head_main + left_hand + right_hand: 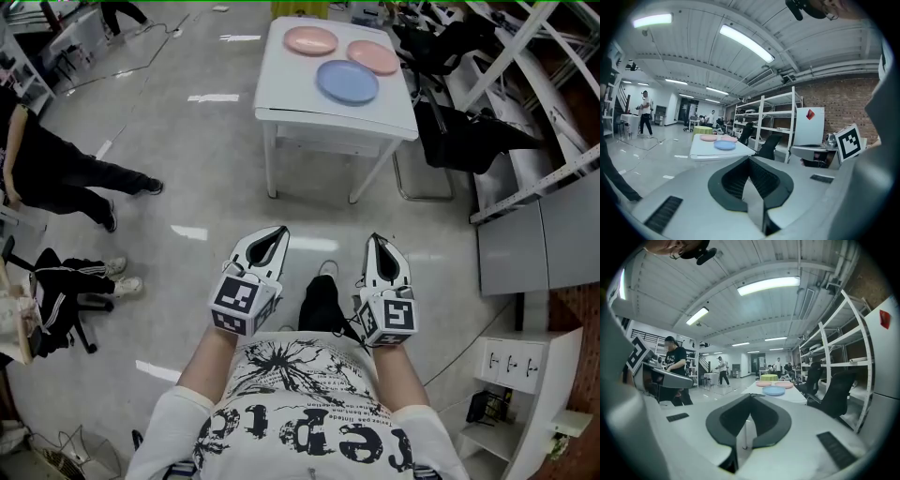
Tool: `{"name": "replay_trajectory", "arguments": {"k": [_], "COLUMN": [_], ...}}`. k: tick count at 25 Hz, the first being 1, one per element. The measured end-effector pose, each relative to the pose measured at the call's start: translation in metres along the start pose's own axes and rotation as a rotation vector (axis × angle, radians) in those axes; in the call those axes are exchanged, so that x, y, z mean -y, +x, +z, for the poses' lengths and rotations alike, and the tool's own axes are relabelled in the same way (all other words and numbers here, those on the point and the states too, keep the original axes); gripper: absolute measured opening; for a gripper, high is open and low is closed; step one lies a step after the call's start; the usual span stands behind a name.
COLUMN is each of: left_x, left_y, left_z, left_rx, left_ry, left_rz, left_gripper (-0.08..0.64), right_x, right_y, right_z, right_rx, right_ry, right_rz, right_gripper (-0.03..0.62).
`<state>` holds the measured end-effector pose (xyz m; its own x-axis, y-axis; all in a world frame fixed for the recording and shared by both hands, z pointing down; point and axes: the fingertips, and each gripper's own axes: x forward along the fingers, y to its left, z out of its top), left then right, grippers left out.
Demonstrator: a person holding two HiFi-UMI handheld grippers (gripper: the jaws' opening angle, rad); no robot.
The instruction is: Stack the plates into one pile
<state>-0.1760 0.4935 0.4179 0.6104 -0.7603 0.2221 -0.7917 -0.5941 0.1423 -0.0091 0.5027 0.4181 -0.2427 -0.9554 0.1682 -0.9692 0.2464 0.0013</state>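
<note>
Jaws on both tools are pressed together with nothing between them. The left gripper [274,234] and the right gripper [379,241] are held side by side, low and close to the person's chest, tips pointing forward.

Well ahead of those tips, far out of reach, lie the three plates, none yet on another. The blue plate [347,82] is nearest the jaws. The two pink ones sit beyond it: the left pink plate [310,39] ahead and to the left, the right pink plate [373,56] ahead and slightly to the right. The right one's rim is close to the blue one's, though I cannot tell whether they touch. All three rest flat on the far half of the white table [281,89], and its near half is bare.

Between the jaws and the table stretches grey floor [216,159]. Black office chairs [469,136] and metal shelving [539,178] stand to the right of the table. A person in black [56,178] stands well off to the left of the left gripper.

By my reading, stacking has not begun and this is the approach. The next move calls for walking up until the plates lie just under the jaws. One pair must then spread and take a plate by its rim. The rims look thin and sit flat on the top, so a low, shallow entry seems needed. One plate should be chosen as the base and left where it is.
</note>
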Motion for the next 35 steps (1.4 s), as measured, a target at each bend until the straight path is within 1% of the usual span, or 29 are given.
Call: {"name": "replay_trajectory", "arguments": {"k": [4, 7, 13, 16, 20, 24, 27, 31, 35], "left_x": [-0.022, -0.04, -0.065, -0.077, -0.101, -0.119, -0.136, -0.171, -0.21], "left_y": [0.048, 0.094, 0.204, 0.256, 0.311, 0.355, 0.376, 0.408, 0.444], "left_z": [0.015, 0.029, 0.065, 0.074, 0.086, 0.095, 0.102, 0.112, 0.122], "left_rx": [-0.003, -0.013, -0.01, -0.021, -0.027, -0.024, -0.031, -0.038, -0.047], "left_ry": [-0.003, -0.011, -0.03, -0.039, -0.059, -0.072, -0.07, -0.083, -0.082], "left_rz": [0.031, 0.055, 0.097, 0.119, 0.166, 0.196, 0.213, 0.24, 0.241], "left_gripper": [0.002, 0.002, 0.002, 0.002, 0.002, 0.002, 0.002, 0.002, 0.002], "right_x": [0.03, 0.058, 0.139, 0.18, 0.217, 0.242, 0.25, 0.255, 0.262], "right_y": [0.053, 0.097, 0.185, 0.227, 0.278, 0.32, 0.349, 0.398, 0.451], "right_z": [0.01, 0.021, 0.042, 0.045, 0.05, 0.05, 0.052, 0.057, 0.062], "right_rx": [0.008, 0.011, -0.003, -0.019, -0.029, -0.045, -0.054, -0.066, -0.085], "right_ry": [-0.027, -0.031, -0.033, -0.035, -0.04, -0.056, -0.064, -0.078, -0.075], "right_rz": [0.024, 0.042, 0.063, 0.071, 0.099, 0.129, 0.146, 0.165, 0.159], "right_gripper": [0.006, 0.008, 0.008, 0.006, 0.006, 0.008, 0.006, 0.008, 0.006]}}
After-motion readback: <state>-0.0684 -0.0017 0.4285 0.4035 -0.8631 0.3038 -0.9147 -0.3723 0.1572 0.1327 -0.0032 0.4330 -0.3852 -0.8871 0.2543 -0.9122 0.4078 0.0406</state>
